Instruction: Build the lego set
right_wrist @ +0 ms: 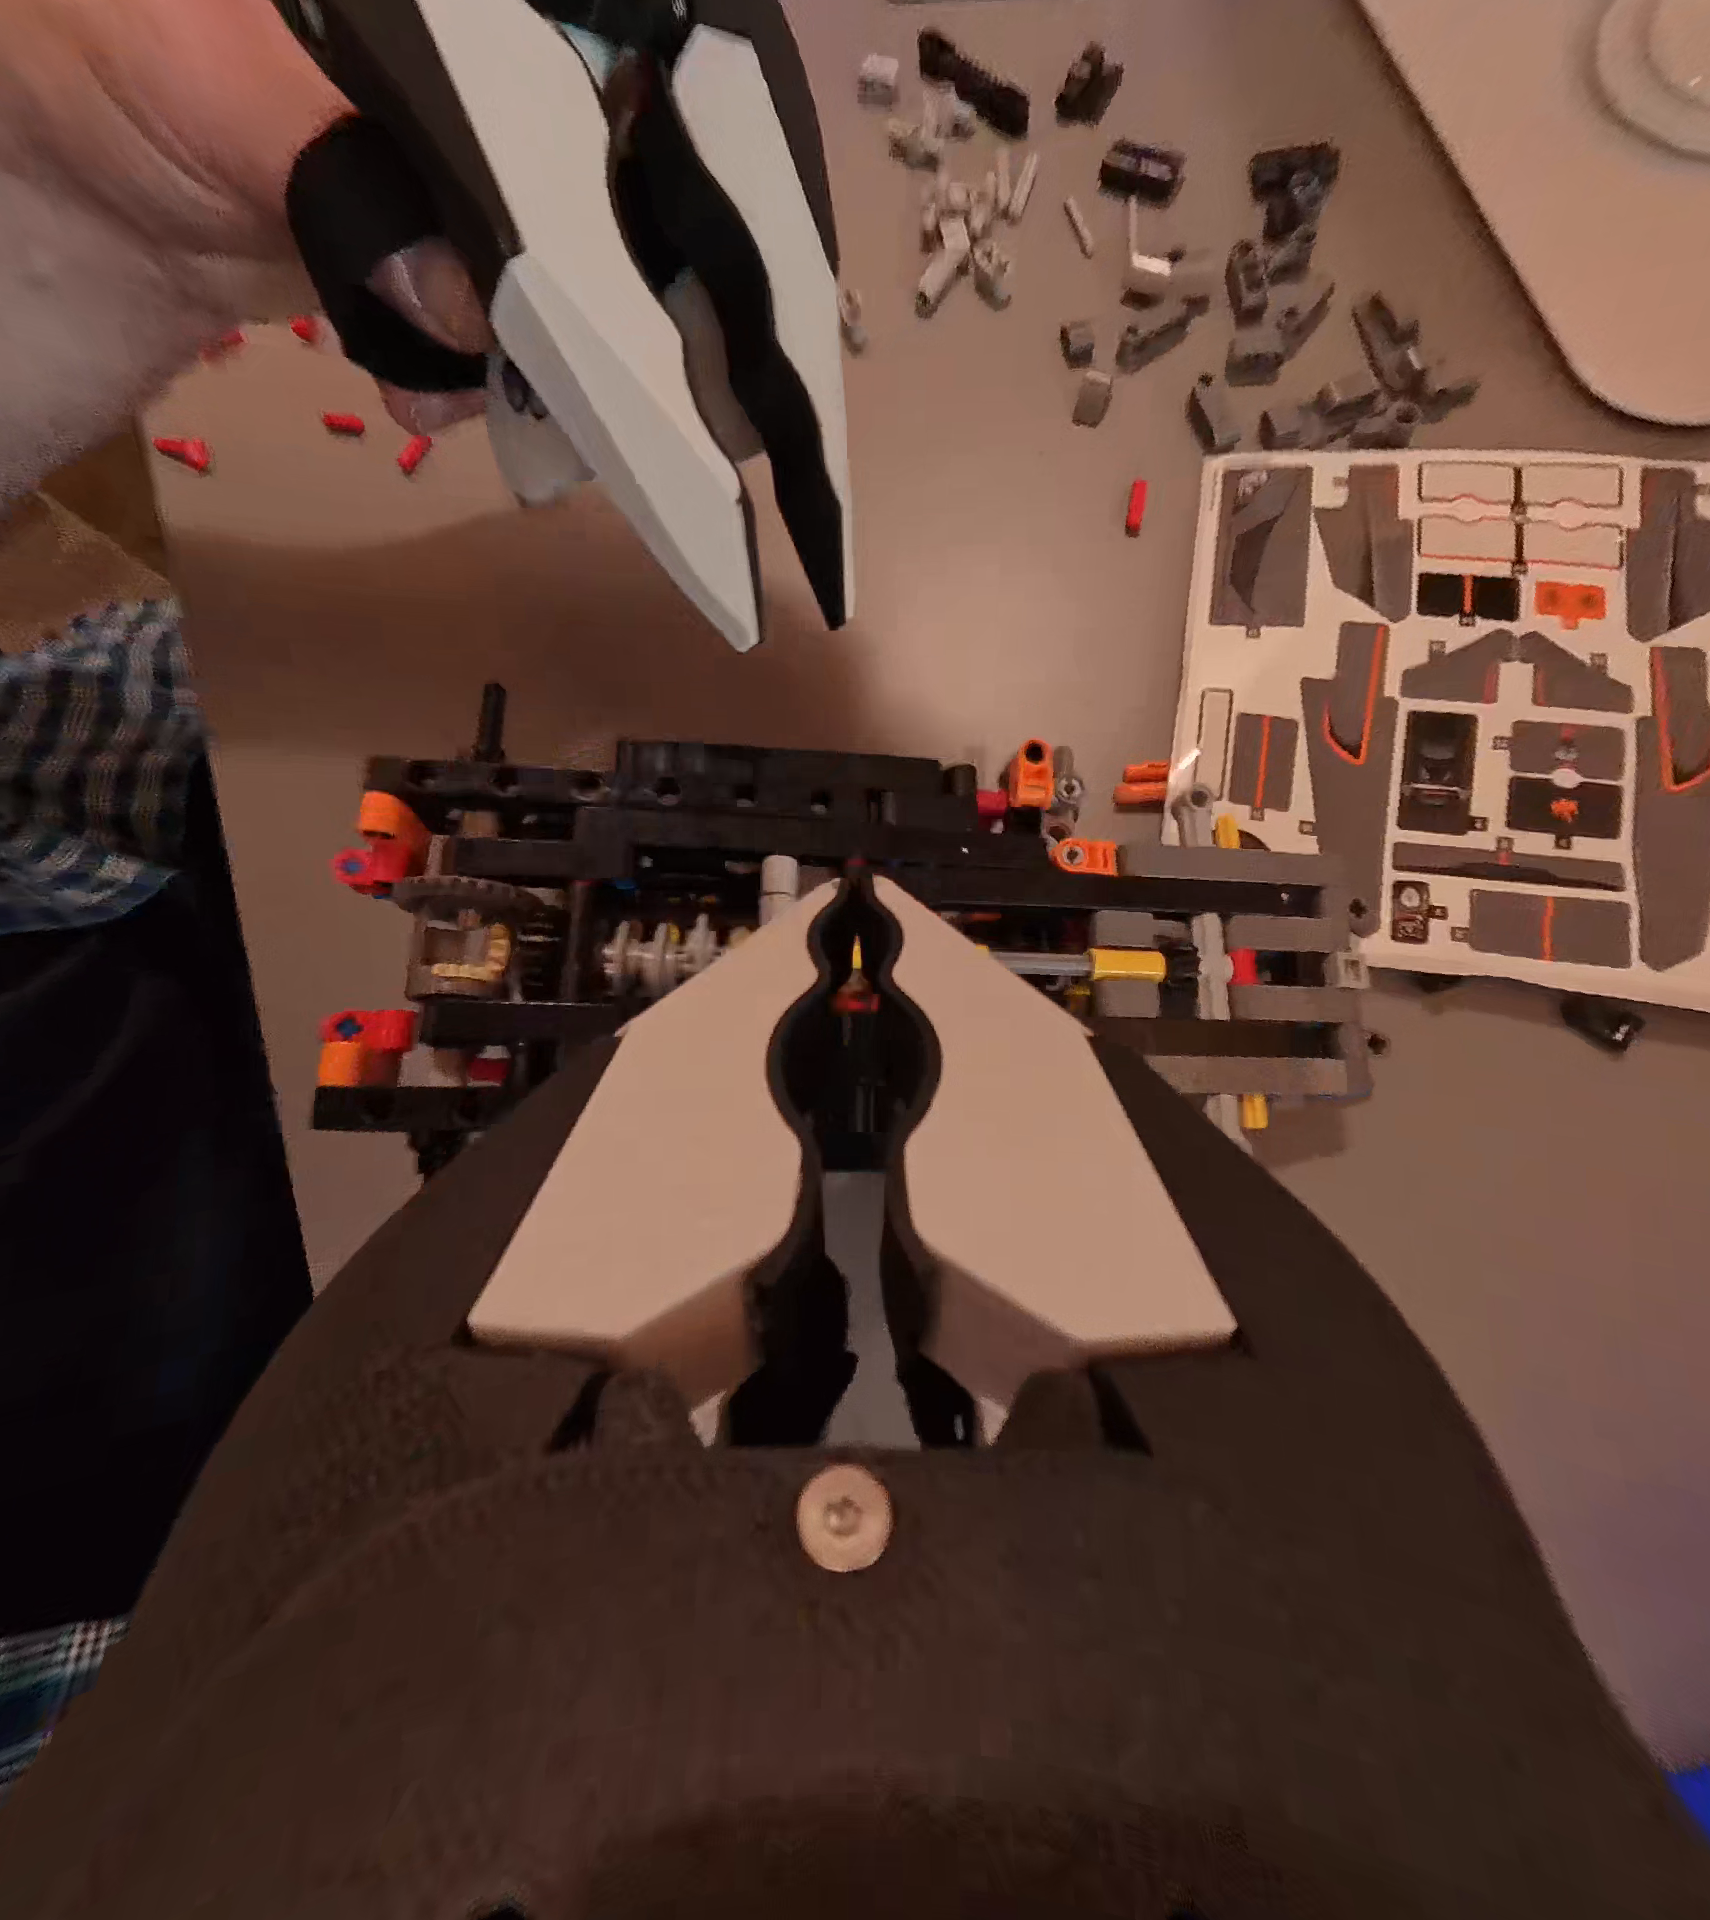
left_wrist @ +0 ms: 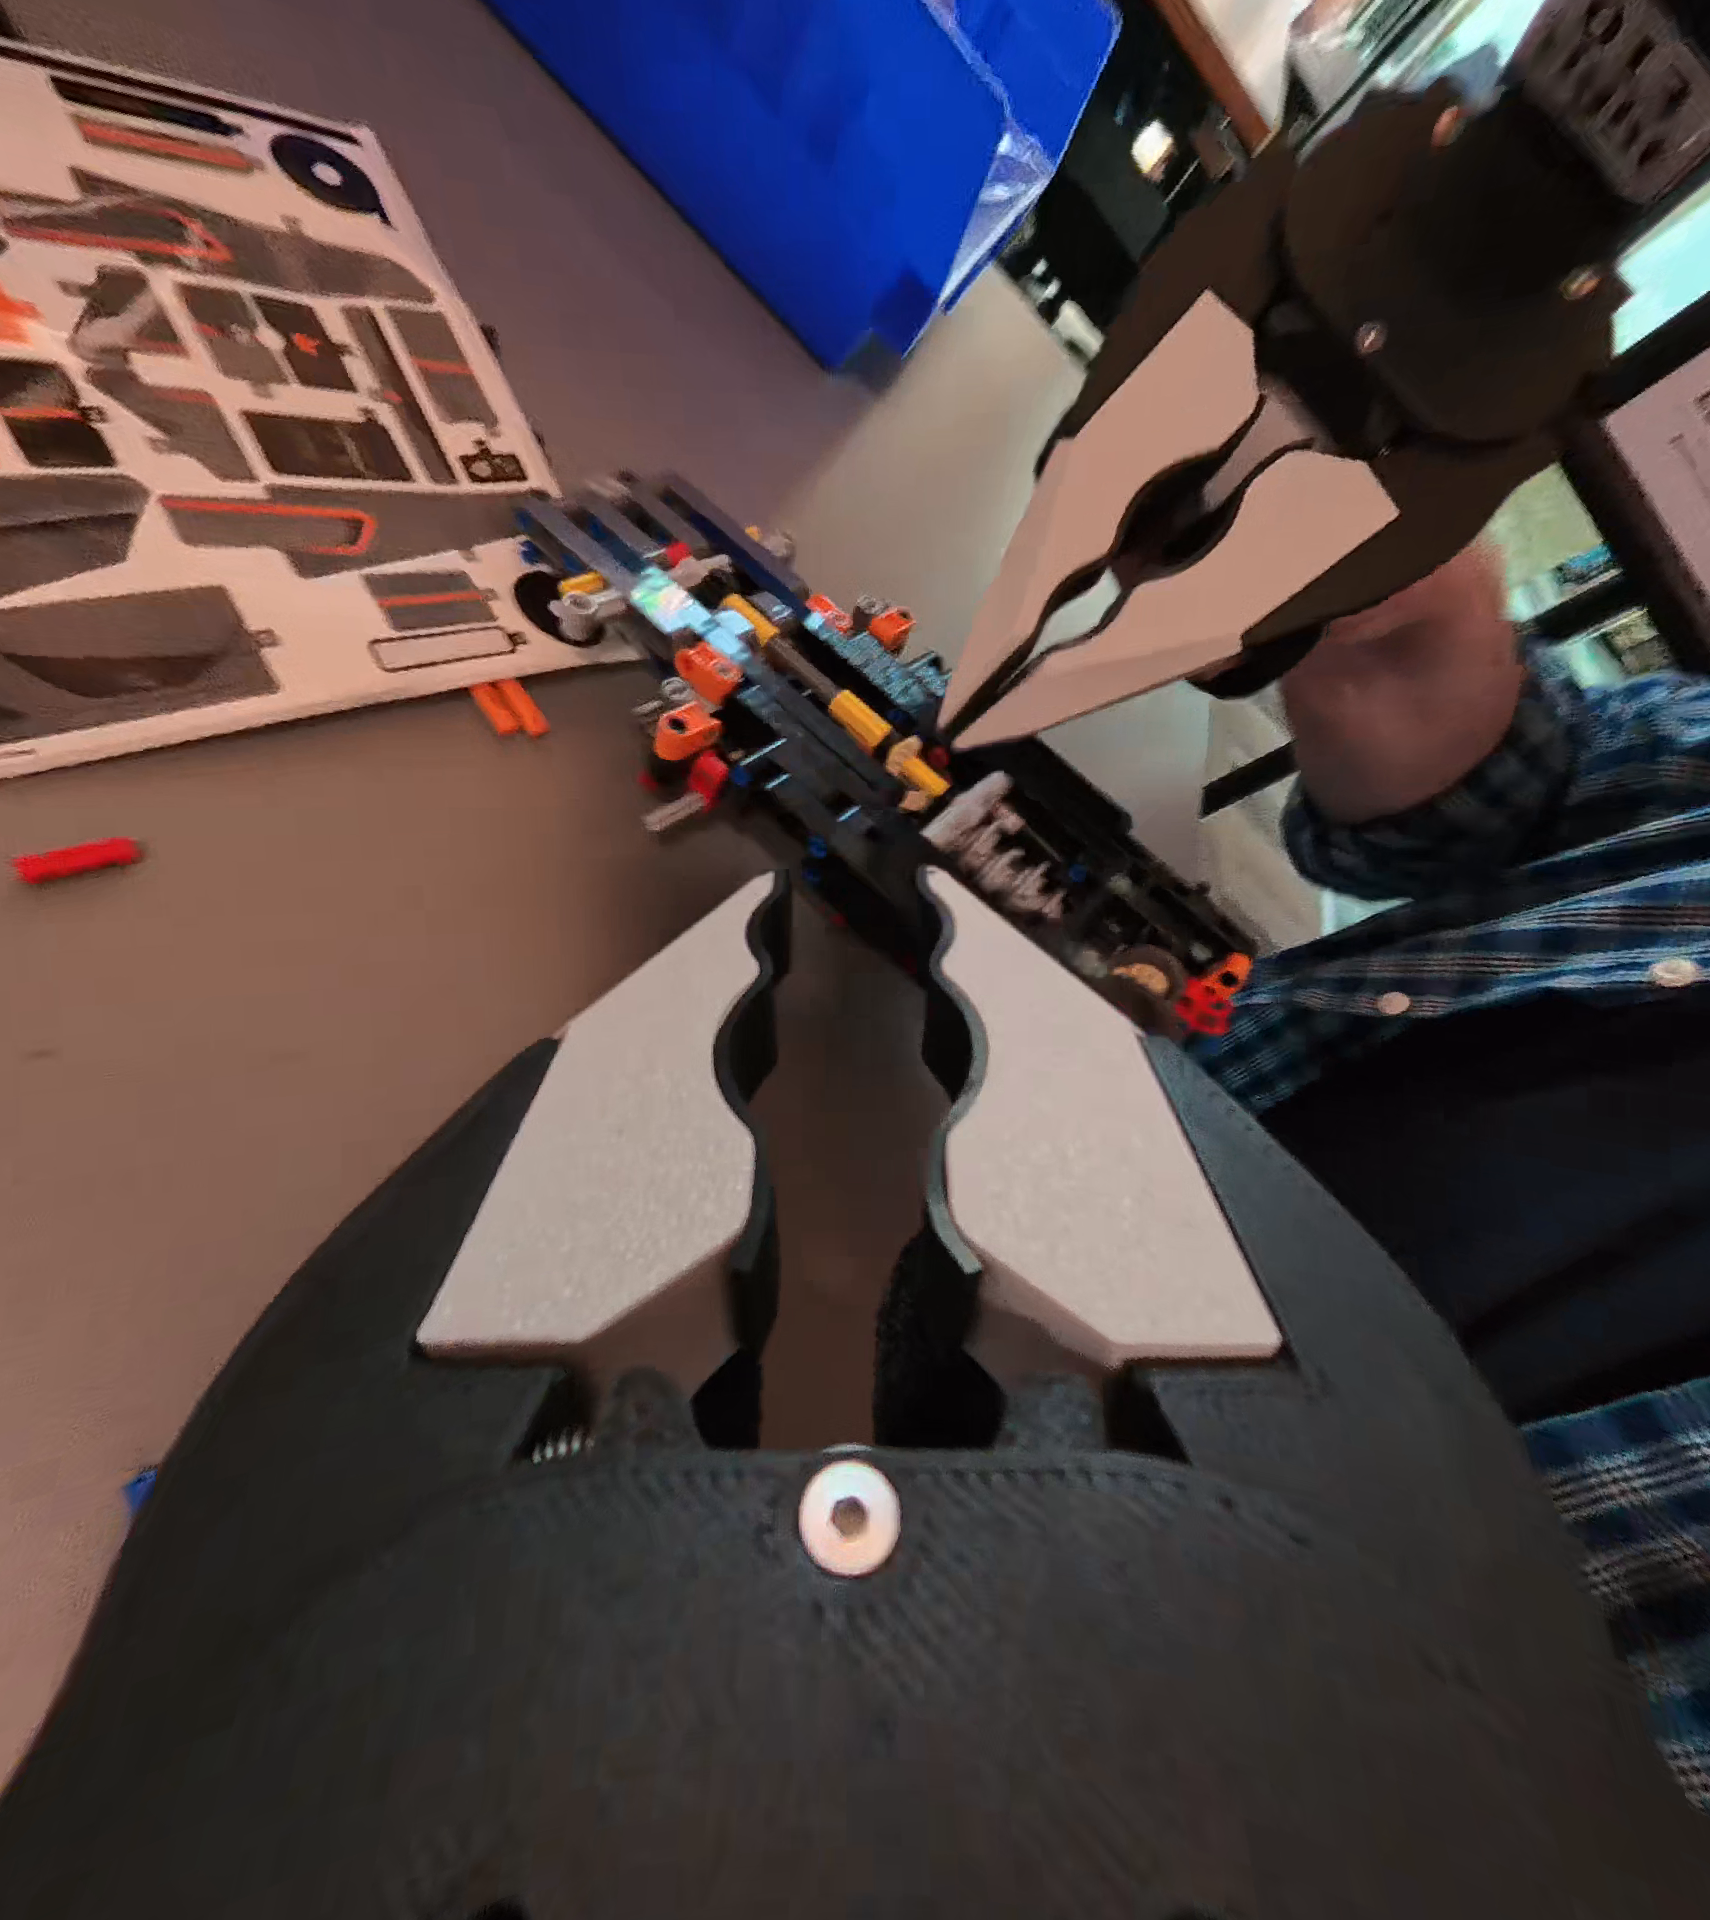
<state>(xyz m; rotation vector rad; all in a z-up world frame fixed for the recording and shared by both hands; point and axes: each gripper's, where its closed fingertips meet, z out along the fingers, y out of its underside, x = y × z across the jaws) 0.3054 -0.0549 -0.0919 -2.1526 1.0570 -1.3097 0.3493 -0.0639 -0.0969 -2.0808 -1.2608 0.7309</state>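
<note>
The half-built Lego chassis [right_wrist: 726, 800], black and grey beams with orange, yellow and red connectors and a gear train, lies on the grey table; it also shows in the left wrist view [left_wrist: 778, 686]. My right gripper [right_wrist: 856, 883] is shut, its tips pressed on the chassis's middle beam; from the left wrist view [left_wrist: 944, 732] it comes down from the upper right beside a yellow axle piece. I cannot tell if a small part sits between its tips. My left gripper [left_wrist: 856, 894] is open and empty at the chassis's near end; in the right wrist view [right_wrist: 794, 634] it hovers just above the chassis.
A sticker sheet [right_wrist: 1505, 727] lies beside the chassis, also in the left wrist view [left_wrist: 207, 416]. Loose grey and black parts [right_wrist: 1142, 239] lie past it, near a white tray [right_wrist: 1609, 260]. Red pins [right_wrist: 342, 424] and orange pins [left_wrist: 508, 707] are scattered. A blue bin [left_wrist: 830, 156] stands behind. A plaid sleeve [left_wrist: 1557, 831] is at the right. Spacing between my two grippers at the tips: around 5 cm.
</note>
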